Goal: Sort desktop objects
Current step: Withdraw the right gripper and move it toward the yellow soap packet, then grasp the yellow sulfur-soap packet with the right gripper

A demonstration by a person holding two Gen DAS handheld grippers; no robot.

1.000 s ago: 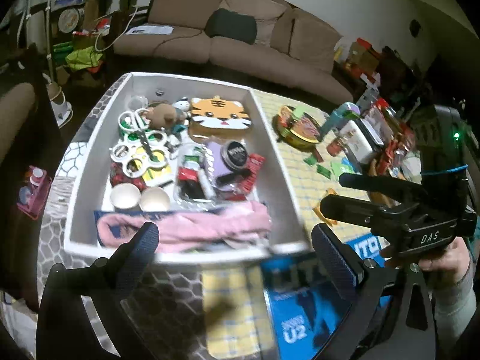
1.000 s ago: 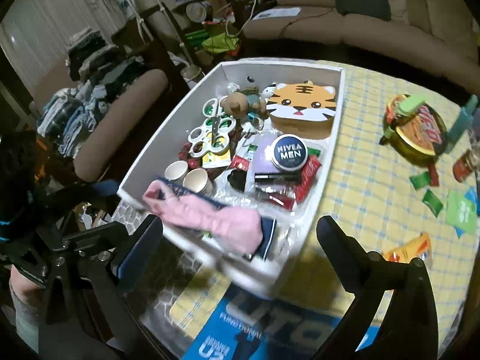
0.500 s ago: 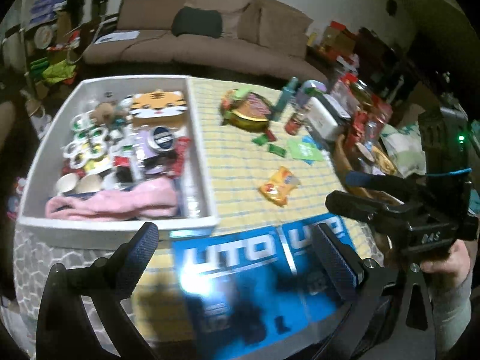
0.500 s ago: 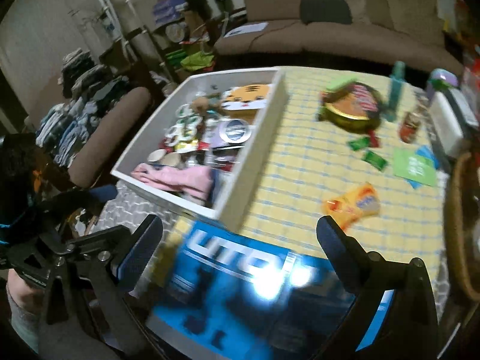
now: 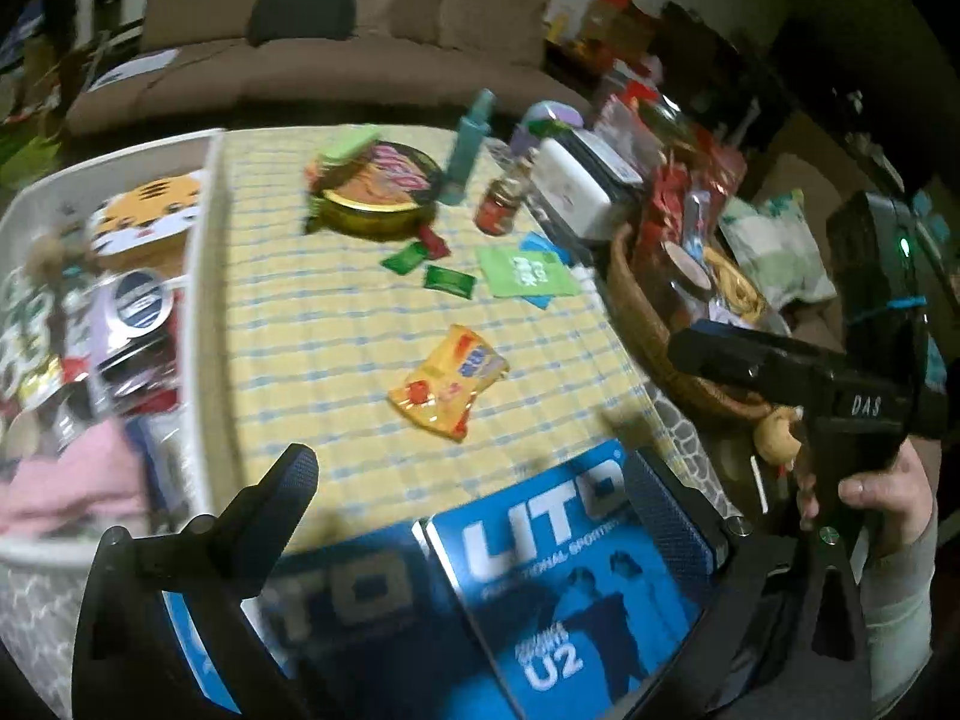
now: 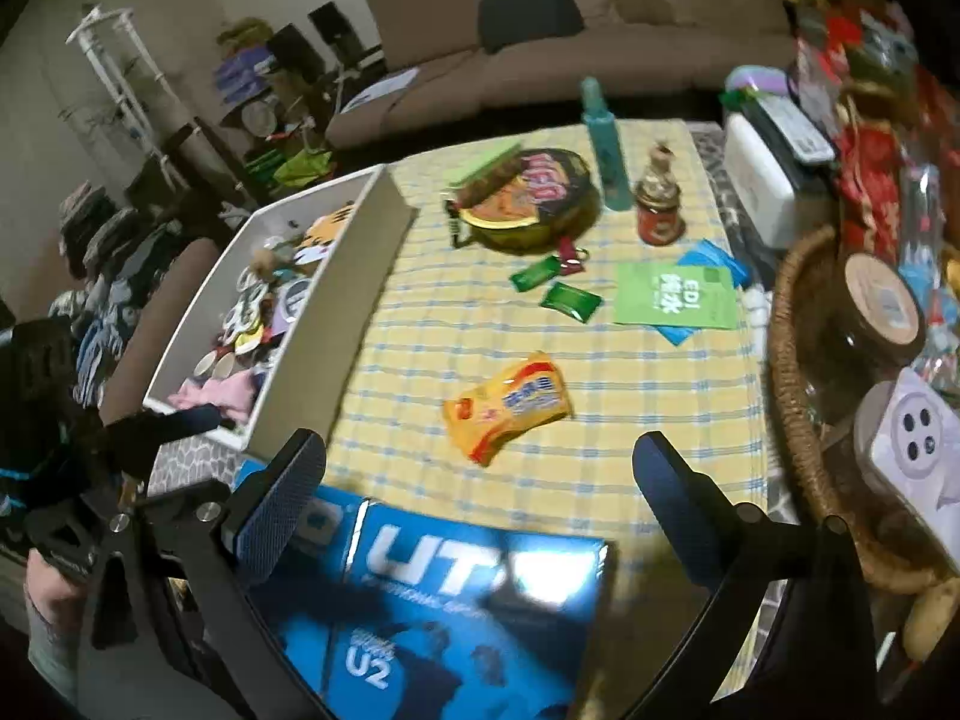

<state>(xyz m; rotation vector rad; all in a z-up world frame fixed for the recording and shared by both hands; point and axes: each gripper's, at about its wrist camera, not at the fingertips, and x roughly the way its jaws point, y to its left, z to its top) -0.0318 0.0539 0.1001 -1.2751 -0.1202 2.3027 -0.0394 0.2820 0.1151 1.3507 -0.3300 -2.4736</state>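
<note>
A white box (image 5: 201,324) full of small items stands at the left on a yellow checked cloth (image 5: 336,324); it also shows in the right wrist view (image 6: 336,312). A yellow snack packet (image 5: 450,384) (image 6: 510,405) lies loose mid-cloth. Green sachets (image 6: 564,297), a green card (image 6: 675,294), a round tin (image 6: 528,198), a teal bottle (image 6: 606,144) and a small red jar (image 6: 657,207) sit farther back. My left gripper (image 5: 474,504) and right gripper (image 6: 480,480) are both open and empty, above a blue box (image 5: 570,588) at the near edge.
A wicker basket (image 6: 792,372) packed with jars and packets stands at the right, with a white case (image 6: 762,174) behind it. A brown sofa (image 5: 336,54) is beyond the table. My right gripper also shows at the right of the left wrist view (image 5: 780,372).
Both cameras have swung right, from over the white box to the open cloth. The box now sits at the left edge of view. Both grippers stayed open.
</note>
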